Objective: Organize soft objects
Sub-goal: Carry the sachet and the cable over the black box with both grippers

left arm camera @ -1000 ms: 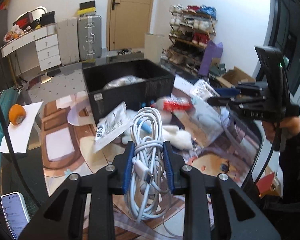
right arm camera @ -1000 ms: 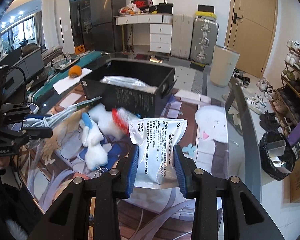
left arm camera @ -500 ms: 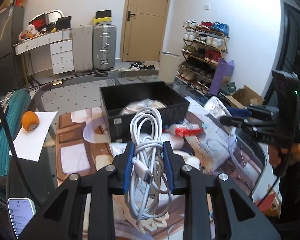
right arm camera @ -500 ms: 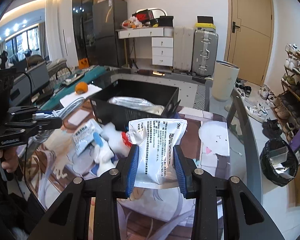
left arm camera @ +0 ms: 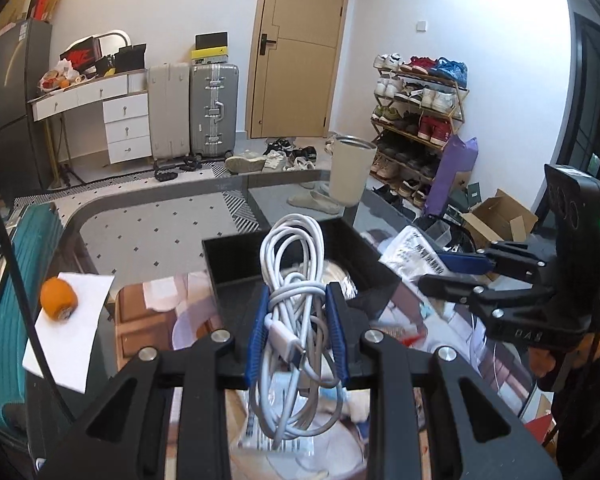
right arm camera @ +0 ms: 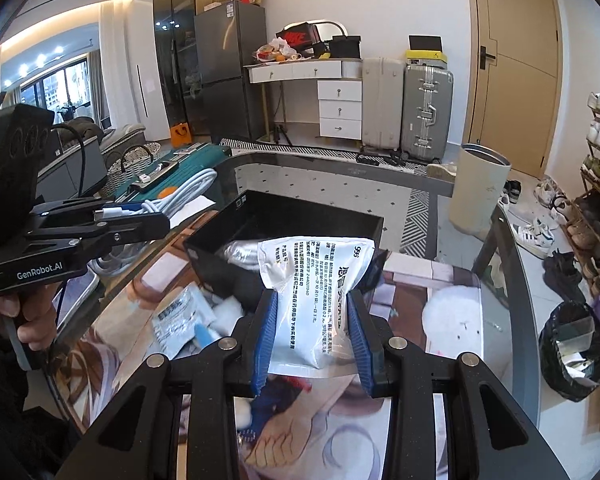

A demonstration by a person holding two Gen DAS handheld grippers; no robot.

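Observation:
My left gripper (left arm camera: 296,332) is shut on a coiled white cable (left arm camera: 292,280) and holds it up in front of the black bin (left arm camera: 236,276). The cable and left gripper also show in the right wrist view (right arm camera: 140,216), left of the bin (right arm camera: 300,216). My right gripper (right arm camera: 312,340) is shut on a white printed pouch (right arm camera: 316,292), held above the table just before the bin's near wall. It also shows in the left wrist view (left arm camera: 452,272) at the right of the bin. A silver bag (right arm camera: 240,254) lies inside the bin.
A small packet (right arm camera: 180,320) and a white plush toy (right arm camera: 226,308) lie on the printed mat below the bin. An orange (left arm camera: 58,300) sits on white paper at the left. A teal suitcase (left arm camera: 4,320) stands beyond the table's left edge.
Both grippers have risen and moved toward the bin with their loads. The bin now sits lower and closer in both views. The plush and packet have dropped low in view.

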